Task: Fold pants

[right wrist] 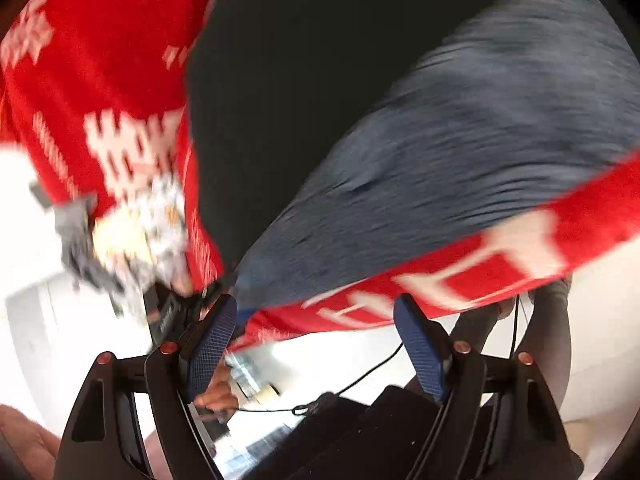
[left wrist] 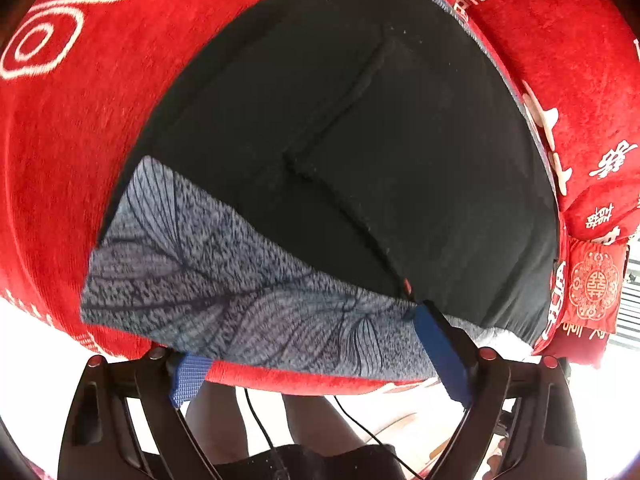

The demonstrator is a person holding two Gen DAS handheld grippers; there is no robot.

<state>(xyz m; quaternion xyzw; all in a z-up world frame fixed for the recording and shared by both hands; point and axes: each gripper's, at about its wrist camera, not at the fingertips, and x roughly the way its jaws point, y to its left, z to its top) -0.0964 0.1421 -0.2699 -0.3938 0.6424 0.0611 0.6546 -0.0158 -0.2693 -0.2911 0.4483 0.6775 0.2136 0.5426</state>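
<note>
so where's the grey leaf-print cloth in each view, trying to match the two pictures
Left wrist: the grey leaf-print cloth runs as a band across the lower middle, below the black pants, just ahead of the open left gripper.
Right wrist: it fills the centre right, blurred, ahead of the open right gripper.
Shared landmark: the red blanket with white characters under both.

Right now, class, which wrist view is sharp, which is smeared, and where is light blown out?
Left wrist view: sharp, the leaf print on the pants crisp; fisheye bends the red cloth. Right wrist view: motion blur smears everything. Both: floor overexposed white.
</note>
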